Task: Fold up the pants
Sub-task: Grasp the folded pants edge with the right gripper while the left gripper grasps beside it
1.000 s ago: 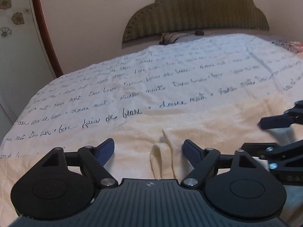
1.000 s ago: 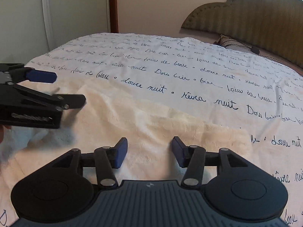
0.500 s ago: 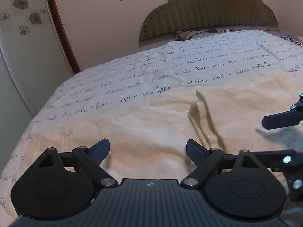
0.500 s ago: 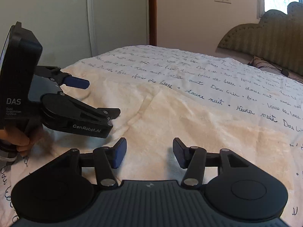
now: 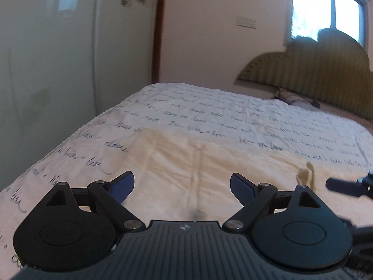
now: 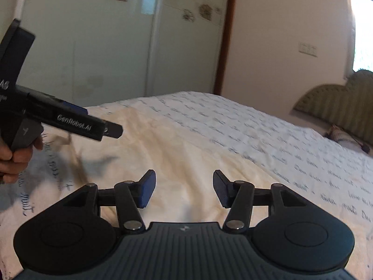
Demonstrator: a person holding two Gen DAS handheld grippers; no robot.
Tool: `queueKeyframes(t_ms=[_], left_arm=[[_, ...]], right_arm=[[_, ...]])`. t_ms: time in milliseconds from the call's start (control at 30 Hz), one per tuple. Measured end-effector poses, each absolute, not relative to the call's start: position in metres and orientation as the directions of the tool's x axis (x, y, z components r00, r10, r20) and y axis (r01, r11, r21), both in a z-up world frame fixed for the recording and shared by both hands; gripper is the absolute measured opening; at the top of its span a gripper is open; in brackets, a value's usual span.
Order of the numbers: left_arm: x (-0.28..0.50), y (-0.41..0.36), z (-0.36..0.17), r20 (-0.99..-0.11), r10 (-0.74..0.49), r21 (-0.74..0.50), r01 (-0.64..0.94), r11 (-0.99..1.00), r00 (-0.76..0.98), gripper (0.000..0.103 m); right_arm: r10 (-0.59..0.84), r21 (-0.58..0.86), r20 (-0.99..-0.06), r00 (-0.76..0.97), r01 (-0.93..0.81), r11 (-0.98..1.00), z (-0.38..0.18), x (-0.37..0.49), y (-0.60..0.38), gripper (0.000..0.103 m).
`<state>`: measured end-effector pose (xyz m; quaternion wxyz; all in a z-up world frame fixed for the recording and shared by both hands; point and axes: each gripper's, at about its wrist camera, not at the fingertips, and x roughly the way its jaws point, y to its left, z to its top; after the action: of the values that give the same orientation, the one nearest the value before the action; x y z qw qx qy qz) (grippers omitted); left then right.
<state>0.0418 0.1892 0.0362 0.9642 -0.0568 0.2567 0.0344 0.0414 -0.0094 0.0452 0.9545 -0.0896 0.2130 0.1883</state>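
Observation:
Cream pants [image 5: 205, 161] lie spread flat on the bed, with a small raised fold [image 5: 305, 175] at the right in the left wrist view. They also show in the right wrist view [image 6: 177, 144]. My left gripper [image 5: 181, 185] is open and empty, hovering over the pants. My right gripper [image 6: 184, 187] is open and empty above the pants too. The left gripper also shows in the right wrist view [image 6: 93, 126] at the left, held in a hand. One finger of the right gripper pokes in at the right edge of the left wrist view [image 5: 345, 185].
The bed cover [image 5: 268, 121] is white with dark handwriting print. A green padded headboard [image 5: 314, 79] and a pillow [image 5: 296, 98] are at the far end. A pale wardrobe [image 6: 112, 46] stands beyond the bed's left edge. A window [image 5: 326, 11] is above the headboard.
Both grippers have swung to the left and tilted up, so the wardrobe and wall fill more of each view. The pants fold has shifted to the right. Both jaws stay open.

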Motion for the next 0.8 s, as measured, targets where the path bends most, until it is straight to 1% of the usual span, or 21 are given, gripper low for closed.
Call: queueKeyframes(t_ms=[100, 167, 200, 267, 367, 400, 433, 467, 600, 633, 667, 700, 767, 800], left_arm=[[0.03, 0.237, 0.038, -0.53, 0.068, -0.226, -0.218, 0.95, 0.845, 0.092], [0.027, 0.263, 0.033, -0.57, 0.059, -0.29, -0.268, 0.919, 0.82, 0.092], [0.027, 0.273, 0.029, -0.592, 0.044, -0.319, -0.284, 0.904, 0.804, 0.092], [0.028, 0.292, 0.02, -0.624, -0.038, -0.413, -0.288, 0.864, 0.78, 0.092], [0.035, 0.31, 0.004, -0.596, -0.23, -0.599, -0.236, 0.765, 0.77, 0.092], [0.039, 0.313, 0.0, -0.58, -0.275, -0.644, -0.224, 0.732, 0.767, 0.093], [0.043, 0.314, -0.003, -0.563, -0.308, -0.676, -0.214, 0.705, 0.767, 0.095], [0.048, 0.315, -0.006, -0.549, -0.33, -0.7, -0.207, 0.683, 0.768, 0.096], [0.06, 0.314, -0.012, -0.496, -0.358, -0.76, -0.196, 0.619, 0.791, 0.095], [0.062, 0.314, -0.013, -0.482, -0.349, -0.77, -0.198, 0.606, 0.804, 0.091], [0.063, 0.314, -0.013, -0.478, -0.339, -0.771, -0.202, 0.604, 0.81, 0.082], [0.062, 0.314, -0.012, -0.477, -0.335, -0.765, -0.196, 0.614, 0.812, 0.069], [0.063, 0.315, -0.011, -0.488, -0.326, -0.75, -0.197, 0.632, 0.81, 0.058], [0.065, 0.317, -0.011, -0.489, -0.334, -0.752, -0.195, 0.63, 0.806, 0.058]], right_arm=[[0.36, -0.203, -0.454, 0.815, -0.488, 0.849, 0.039, 0.042, 0.037, 0.054], [0.366, -0.294, -0.471, 0.803, -0.534, 0.793, 0.03, 0.041, 0.067, 0.053], [0.361, -0.329, -0.485, 0.796, -0.549, 0.769, 0.026, 0.04, 0.078, 0.053], [0.35, -0.381, -0.515, 0.783, -0.574, 0.725, 0.017, 0.038, 0.093, 0.053], [0.326, -0.409, -0.565, 0.758, -0.6, 0.688, 0.004, 0.036, 0.102, 0.054], [0.319, -0.415, -0.578, 0.751, -0.607, 0.678, 0.003, 0.036, 0.102, 0.054], [0.315, -0.429, -0.569, 0.76, -0.601, 0.674, 0.001, 0.035, 0.104, 0.054], [0.305, -0.447, -0.563, 0.768, -0.593, 0.669, 0.001, 0.035, 0.108, 0.054], [0.269, -0.566, -0.503, 0.822, -0.548, 0.616, -0.011, 0.037, 0.13, 0.053], [0.265, -0.584, -0.489, 0.831, -0.538, 0.608, -0.013, 0.039, 0.135, 0.053], [0.256, -0.602, -0.475, 0.842, -0.523, 0.603, -0.014, 0.041, 0.142, 0.052], [0.253, -0.61, -0.467, 0.847, -0.516, 0.601, -0.015, 0.044, 0.147, 0.048], [0.262, -0.622, -0.447, 0.855, -0.508, 0.596, -0.017, 0.05, 0.158, 0.04], [0.268, -0.63, -0.437, 0.858, -0.505, 0.589, -0.018, 0.052, 0.164, 0.038]])
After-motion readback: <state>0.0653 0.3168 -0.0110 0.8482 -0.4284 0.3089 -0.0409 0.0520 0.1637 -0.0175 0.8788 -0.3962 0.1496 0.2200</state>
